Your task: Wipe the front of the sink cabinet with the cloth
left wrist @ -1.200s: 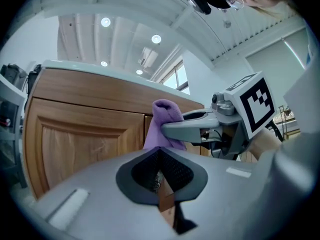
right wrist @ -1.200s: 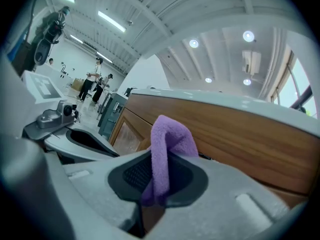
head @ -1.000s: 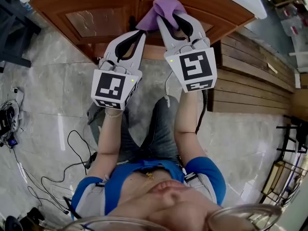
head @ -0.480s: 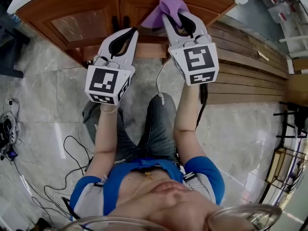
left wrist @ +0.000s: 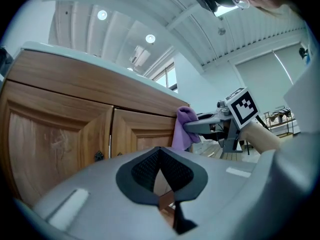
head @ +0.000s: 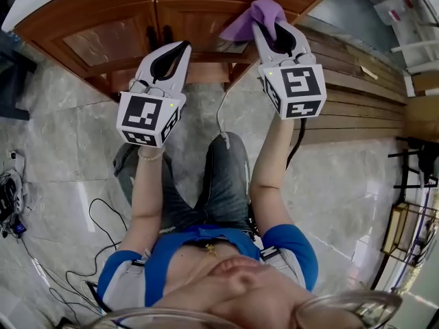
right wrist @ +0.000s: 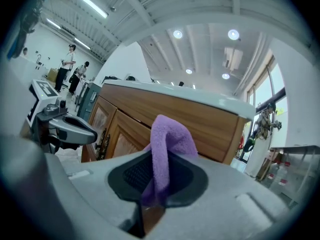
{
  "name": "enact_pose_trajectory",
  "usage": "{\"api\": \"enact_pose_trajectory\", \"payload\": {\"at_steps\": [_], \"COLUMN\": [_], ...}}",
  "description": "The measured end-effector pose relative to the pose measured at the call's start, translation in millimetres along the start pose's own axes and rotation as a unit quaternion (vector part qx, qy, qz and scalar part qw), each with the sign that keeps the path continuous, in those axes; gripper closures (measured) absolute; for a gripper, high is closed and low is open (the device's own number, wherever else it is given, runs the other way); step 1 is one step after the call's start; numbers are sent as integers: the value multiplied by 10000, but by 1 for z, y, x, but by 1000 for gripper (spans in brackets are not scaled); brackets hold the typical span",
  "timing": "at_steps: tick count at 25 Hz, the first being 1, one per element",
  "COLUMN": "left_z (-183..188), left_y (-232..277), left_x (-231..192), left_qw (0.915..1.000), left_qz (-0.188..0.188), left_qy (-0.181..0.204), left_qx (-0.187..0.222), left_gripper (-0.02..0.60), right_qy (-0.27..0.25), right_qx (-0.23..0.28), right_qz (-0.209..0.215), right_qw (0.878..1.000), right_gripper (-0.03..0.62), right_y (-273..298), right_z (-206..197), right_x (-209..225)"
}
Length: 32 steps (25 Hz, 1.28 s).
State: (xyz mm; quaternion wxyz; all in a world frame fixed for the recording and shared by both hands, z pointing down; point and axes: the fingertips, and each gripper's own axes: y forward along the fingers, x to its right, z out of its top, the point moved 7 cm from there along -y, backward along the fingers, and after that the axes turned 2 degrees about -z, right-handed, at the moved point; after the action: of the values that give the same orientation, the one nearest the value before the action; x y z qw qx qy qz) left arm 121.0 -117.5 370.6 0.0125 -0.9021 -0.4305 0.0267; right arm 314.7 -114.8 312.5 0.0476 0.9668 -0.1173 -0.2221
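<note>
1. Two grippers, one per hand. The left gripper (head: pixel 180 45) has its jaws together with nothing between them, as the left gripper view shows (left wrist: pixel 160 151). It hangs in front of the cabinet, below the door seam.
2. The right gripper (head: pixel 273 25) is clamped on the cloth, which is pinched between the pads and sticks up past them in the right gripper view.
3. One cloth (head: pixel 259 14), purple. Its free end lies against the sink cabinet (head: pixel 89 9) front, high on the right-hand door near the cabinet's right edge. It also shows in the left gripper view (left wrist: pixel 184 129) and the right gripper view (right wrist: pixel 167 144).
4. Two cabinet doors, both wooden and both closed: left door (head: pixel 110 41) and right door (head: pixel 199 16). Two dark handles (head: pixel 159 36) sit at the seam.
5. One white countertop (head: pixel 38 2) along the top of the cabinet.
6. Wooden boards (head: pixel 363 94) lie on the floor to the right of the cabinet, and black cables (head: pixel 103 211) lie on the tiles to the left.
7. Two people (right wrist: pixel 70 66) stand far off in the right gripper view.
</note>
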Motion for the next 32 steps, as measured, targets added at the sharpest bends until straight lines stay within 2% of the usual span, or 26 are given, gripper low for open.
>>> {"api": "enact_pose_trajectory", "payload": {"at_steps": [11,22,32], "left_z": [-2,-4,-5], "left_y": [-2,2,-1], "left_x": [-1,1,3], "left_qw": [10000,9999,9998], "left_qz": [-25,-75,-113], "left_qy": [-23,20,73], "left_qx": [-52,-85,-112], "left_gripper": [581,581,581], "right_qy": [187,240,450], "right_qx": [-102,95,-318], "right_qz": [-403,-447,-432], "right_qw": [9990,9987,9975], "right_gripper": [534,534,534], "right_y": [-19,-20,-16], "right_z": [-21,-28,-62], "right_x": [38,40,31]}}
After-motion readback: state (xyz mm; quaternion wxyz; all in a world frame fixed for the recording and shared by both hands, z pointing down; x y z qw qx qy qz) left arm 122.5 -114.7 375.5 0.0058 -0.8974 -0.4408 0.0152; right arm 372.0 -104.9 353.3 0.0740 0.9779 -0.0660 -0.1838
